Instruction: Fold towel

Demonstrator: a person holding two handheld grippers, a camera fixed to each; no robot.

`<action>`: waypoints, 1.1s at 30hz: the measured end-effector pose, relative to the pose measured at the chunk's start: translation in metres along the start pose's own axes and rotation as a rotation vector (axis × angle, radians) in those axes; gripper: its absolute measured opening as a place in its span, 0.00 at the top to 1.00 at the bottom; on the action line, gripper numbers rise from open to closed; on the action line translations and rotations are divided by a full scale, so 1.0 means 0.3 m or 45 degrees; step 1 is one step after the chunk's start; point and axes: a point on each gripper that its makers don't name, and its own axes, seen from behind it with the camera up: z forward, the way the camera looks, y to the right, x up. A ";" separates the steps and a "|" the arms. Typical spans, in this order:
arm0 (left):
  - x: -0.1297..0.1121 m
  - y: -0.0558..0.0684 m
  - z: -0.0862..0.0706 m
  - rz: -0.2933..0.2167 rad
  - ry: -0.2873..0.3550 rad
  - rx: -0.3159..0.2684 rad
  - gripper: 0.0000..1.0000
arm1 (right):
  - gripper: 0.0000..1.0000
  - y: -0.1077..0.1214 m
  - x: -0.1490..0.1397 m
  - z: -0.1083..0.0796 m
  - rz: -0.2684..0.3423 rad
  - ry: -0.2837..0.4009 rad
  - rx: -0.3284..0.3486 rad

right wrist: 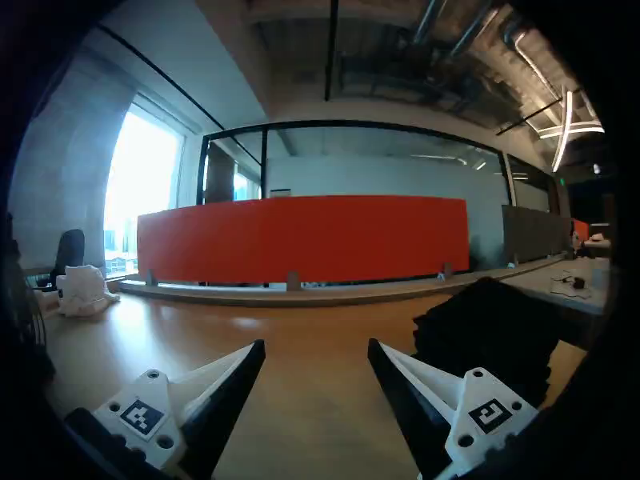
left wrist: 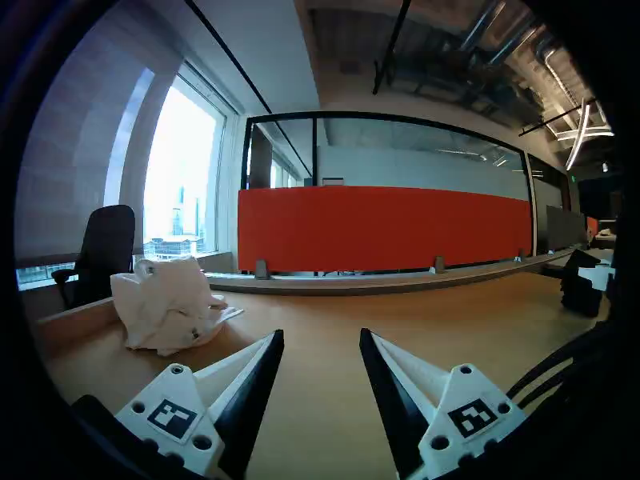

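Towel (left wrist: pixel 168 308) bunched near desk (left wrist: pixel 448 320) edge — left tool (left wrist: pixel 321 331), right tool (right wrist: pixel 316 342) agape.

place: open-plan office | cues: long wooden tabletop (left wrist: pixel 336 320), red divider (left wrist: pixel 384 228), swivel chair (left wrist: pixel 104 248), glass partition (left wrist: pixel 416 152), exposed ceiling ducts (left wrist: pixel 480 32)

Just a white towel (left wrist: pixel 168 304) scrunched up into a lumpy heap, not folded at all, one corner flopped out flat, sitting on the wooden desk (left wrist: pixel 336 352) off to the left in the left gripper view.
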 end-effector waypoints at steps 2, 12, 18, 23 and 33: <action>0.000 0.000 0.001 0.000 0.000 0.000 0.31 | 0.00 -0.001 0.004 -0.004 -0.004 0.002 0.002; 0.000 0.000 0.000 0.000 0.000 0.000 0.31 | 0.00 -0.006 0.000 -0.009 -0.041 0.006 0.011; 0.000 -0.001 -0.001 0.000 0.000 0.000 0.31 | 0.00 -0.004 -0.006 -0.008 -0.042 0.007 0.008; 0.001 0.000 -0.001 0.000 0.000 0.000 0.31 | 0.00 -0.006 -0.011 -0.007 -0.041 0.007 0.010; 0.002 -0.002 -0.001 0.000 0.000 0.000 0.31 | 0.00 0.000 -0.008 -0.006 -0.042 0.007 0.003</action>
